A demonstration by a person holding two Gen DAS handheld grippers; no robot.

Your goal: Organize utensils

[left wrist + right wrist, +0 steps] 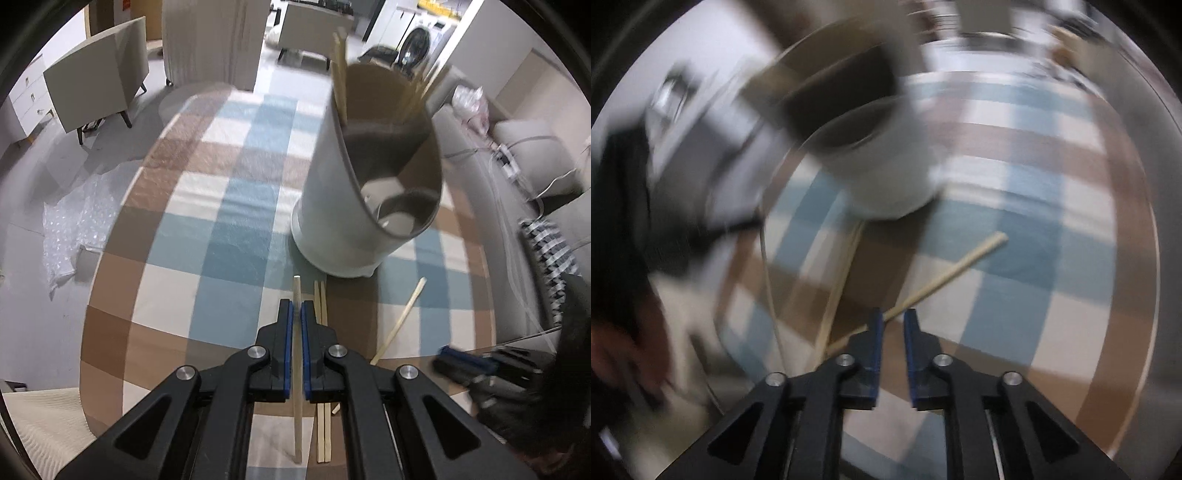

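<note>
The left gripper (297, 314) is hanging over a round table covered in a blue, brown and cream checked cloth (229, 206), and its blue-padded jaws are clamping a single wooden chopstick (296, 373) between them, the stick running lengthwise along the fingers and sticking out past the tips. Just to the right of that gripper, a pair of chopsticks (321, 424) is lying side by side on the cloth, and further right one loose chopstick (400, 321) is lying at a slant. Ahead of the fingertips and a little to the right, a tall pale utensil holder (332, 206) with a dark inside is standing on the table, with several chopsticks (341, 74) already leaning in it at the far rim. In the right wrist view, which is heavily blurred, the right gripper (893, 323) is showing its jaws narrowly parted with nothing between them. The slanted loose chopstick (945, 273) is passing just behind its left fingertip, and the holder (886, 155) is sitting ahead of it, slightly to the left.
</note>
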